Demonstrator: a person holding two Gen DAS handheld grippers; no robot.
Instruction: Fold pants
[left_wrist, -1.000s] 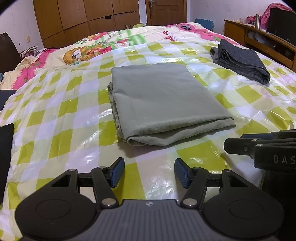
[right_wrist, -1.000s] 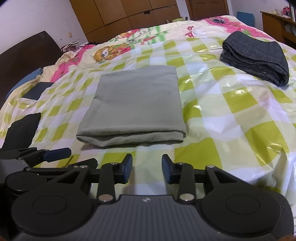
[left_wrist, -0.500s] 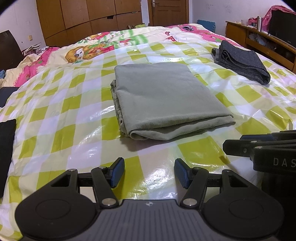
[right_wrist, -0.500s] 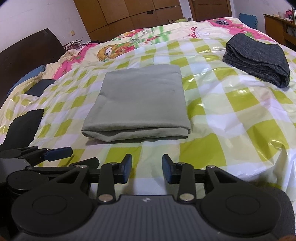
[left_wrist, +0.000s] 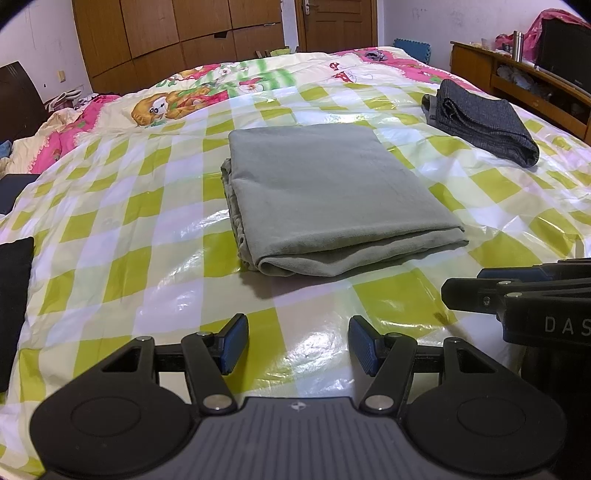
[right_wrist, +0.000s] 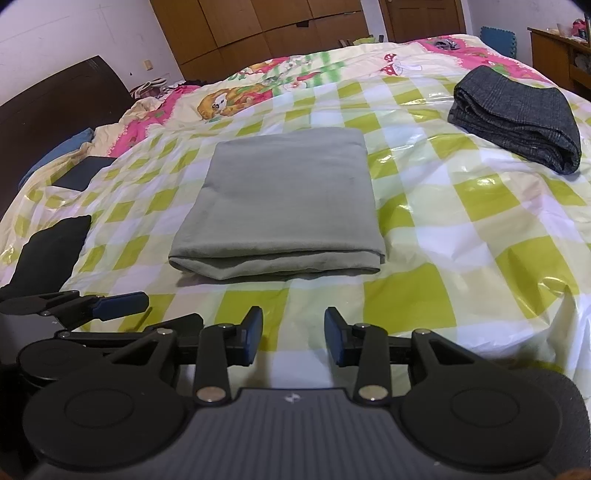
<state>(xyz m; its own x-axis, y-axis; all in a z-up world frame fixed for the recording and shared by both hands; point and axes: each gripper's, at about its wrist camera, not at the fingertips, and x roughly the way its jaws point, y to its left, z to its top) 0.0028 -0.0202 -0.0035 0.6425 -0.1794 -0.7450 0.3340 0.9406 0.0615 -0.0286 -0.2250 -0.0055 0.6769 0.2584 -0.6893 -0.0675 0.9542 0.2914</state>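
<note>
Nearest you, your left gripper hangs just above the glossy checked sheet with its blue pads spread wide and nothing between them; your right gripper sits beside it, likewise parted and empty, each tool showing at the edge of the other's view. Beyond both sets of tips, a little apart from them, the grey-green pants lie folded into a flat rectangle on the sheet, their rounded folded edge facing you and layered edges stacked along the left side; a black cloth lies at the sheet's left border. Farther off to the right rests a folded dark grey garment, well apart from the pants; behind it all stands a wooden wardrobe.
</note>
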